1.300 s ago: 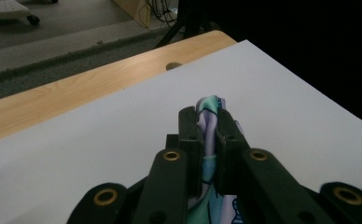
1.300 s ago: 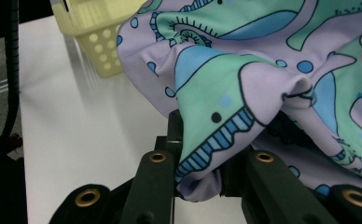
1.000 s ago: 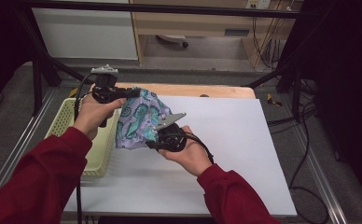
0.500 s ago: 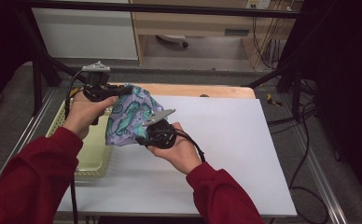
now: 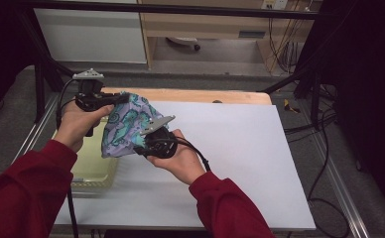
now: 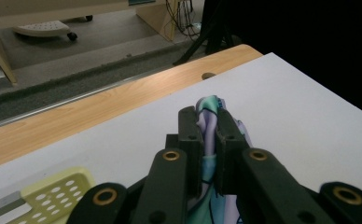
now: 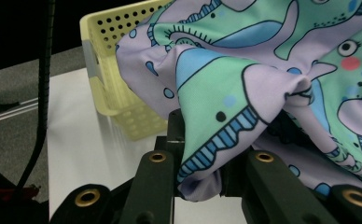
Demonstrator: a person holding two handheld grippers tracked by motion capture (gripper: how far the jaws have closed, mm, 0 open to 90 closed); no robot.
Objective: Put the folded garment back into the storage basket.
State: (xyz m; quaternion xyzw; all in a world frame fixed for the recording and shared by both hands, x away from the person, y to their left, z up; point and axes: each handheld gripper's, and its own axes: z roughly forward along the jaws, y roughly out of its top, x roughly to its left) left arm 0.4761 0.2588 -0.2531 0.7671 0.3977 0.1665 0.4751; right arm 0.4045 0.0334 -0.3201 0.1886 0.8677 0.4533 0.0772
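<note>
A lilac cloth [image 5: 126, 126] printed with teal and blue sea creatures hangs in the air between both hands, above the left part of the white table [image 5: 240, 148]. My left gripper [image 5: 118, 100] is shut on the cloth's upper edge; in the left gripper view a fold of the cloth [image 6: 208, 116] is pinched between the jaws. My right gripper [image 5: 140, 146] is shut on a lower corner of the cloth [image 7: 226, 93], which drapes over its jaws in the right gripper view.
A pale yellow perforated basket [image 5: 89, 173] sits at the table's left edge, under and behind the cloth; its wall [image 7: 109, 79] is close to the right gripper. A wooden strip [image 5: 205, 95] runs along the table's far edge. Cables [image 5: 324, 163] lie on the floor at right.
Both hands have carried the cloth leftward, toward the basket. The grip on the cloth is unchanged in both grippers.
</note>
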